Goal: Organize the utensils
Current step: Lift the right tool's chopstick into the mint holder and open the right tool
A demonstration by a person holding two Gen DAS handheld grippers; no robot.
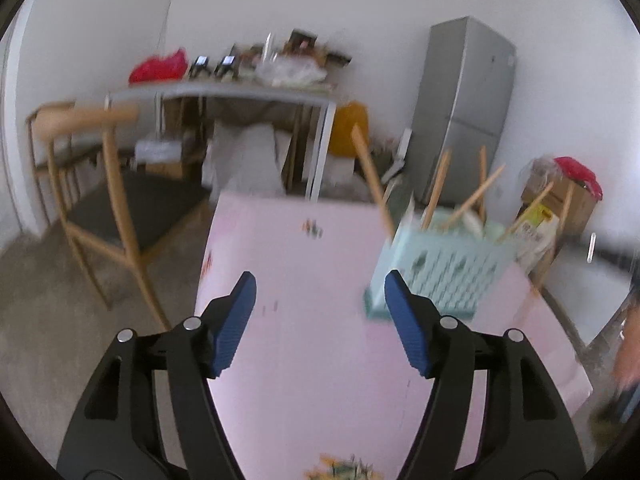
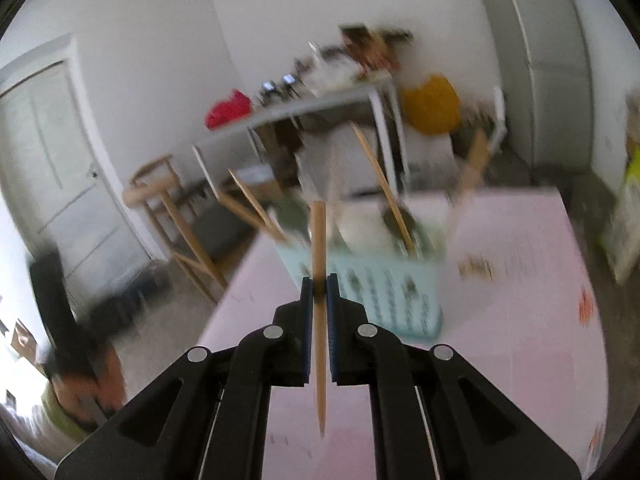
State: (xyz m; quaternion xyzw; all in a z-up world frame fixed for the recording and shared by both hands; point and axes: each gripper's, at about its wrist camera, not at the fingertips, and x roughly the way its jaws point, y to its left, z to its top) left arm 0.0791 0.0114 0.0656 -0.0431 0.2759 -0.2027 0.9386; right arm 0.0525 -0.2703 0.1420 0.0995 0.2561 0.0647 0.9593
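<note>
Pale wood is what the right gripper (image 2: 320,280) holds: a single chopstick (image 2: 319,320) pinched between its blue pads, jaws closed tight on it, the stick standing nearly upright with its blunt end above the fingers and its tapered tip hanging below them over the pink table (image 2: 520,280); just beyond the fingertips stands a mint-green slotted utensil basket (image 2: 392,292), resting on the table, with several more chopsticks (image 2: 382,184) leaning out of it at different angles and something white and something dark inside that the blur makes hard to name; the left gripper (image 1: 320,284) hangs above the same pink surface with its jaws spread wide and nothing between them; in the left wrist view the basket (image 1: 444,276) sits just beyond the right-hand blue pad (image 1: 404,320), chopsticks (image 1: 372,180) fanning up from it; behind the table are a wooden chair (image 1: 100,208) to the left, a grey bench (image 1: 240,92) crowded with clutter and a red bag (image 1: 160,66), a yellow sack (image 1: 352,128) beside it, and a grey refrigerator (image 1: 464,108) against the white wall; both views are smeared by motion.
</note>
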